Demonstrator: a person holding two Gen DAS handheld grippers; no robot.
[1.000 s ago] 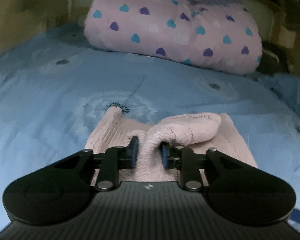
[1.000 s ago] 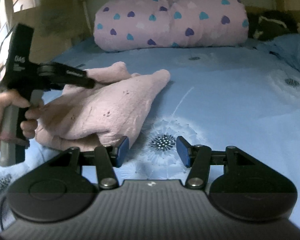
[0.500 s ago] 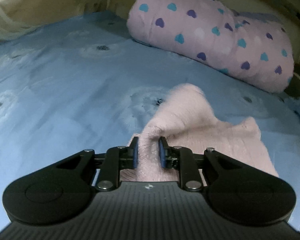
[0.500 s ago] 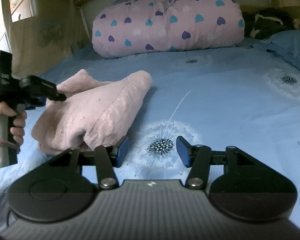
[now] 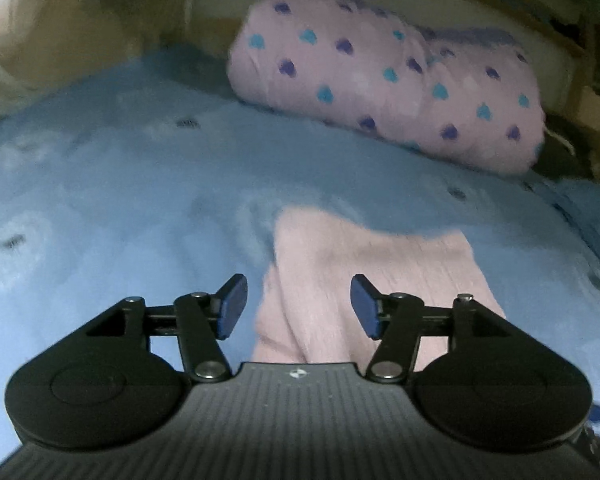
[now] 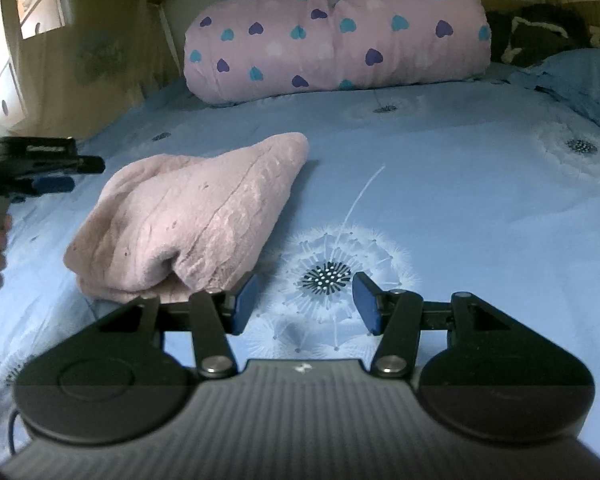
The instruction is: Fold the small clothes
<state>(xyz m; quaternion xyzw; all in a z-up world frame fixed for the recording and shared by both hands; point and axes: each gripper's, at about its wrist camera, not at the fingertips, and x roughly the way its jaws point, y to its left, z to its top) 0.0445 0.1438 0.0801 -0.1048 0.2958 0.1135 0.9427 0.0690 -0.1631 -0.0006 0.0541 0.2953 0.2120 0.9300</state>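
Observation:
A small pink knit garment lies folded on the blue bed sheet. My left gripper is open and empty, held just above the garment's near edge. In the right wrist view the garment lies as a folded bundle at the left, and the left gripper shows open at the far left, apart from the cloth. My right gripper is open and empty over the sheet, just right of the garment's near corner.
A rolled pink quilt with heart print lies across the head of the bed, also in the left wrist view. A blue pillow and a dark object sit at the back right. A wall runs along the left side.
My left gripper has opened and let go of the pink garment, which now lies folded on the sheet. The left gripper has drawn back to the left. The right gripper stays open.

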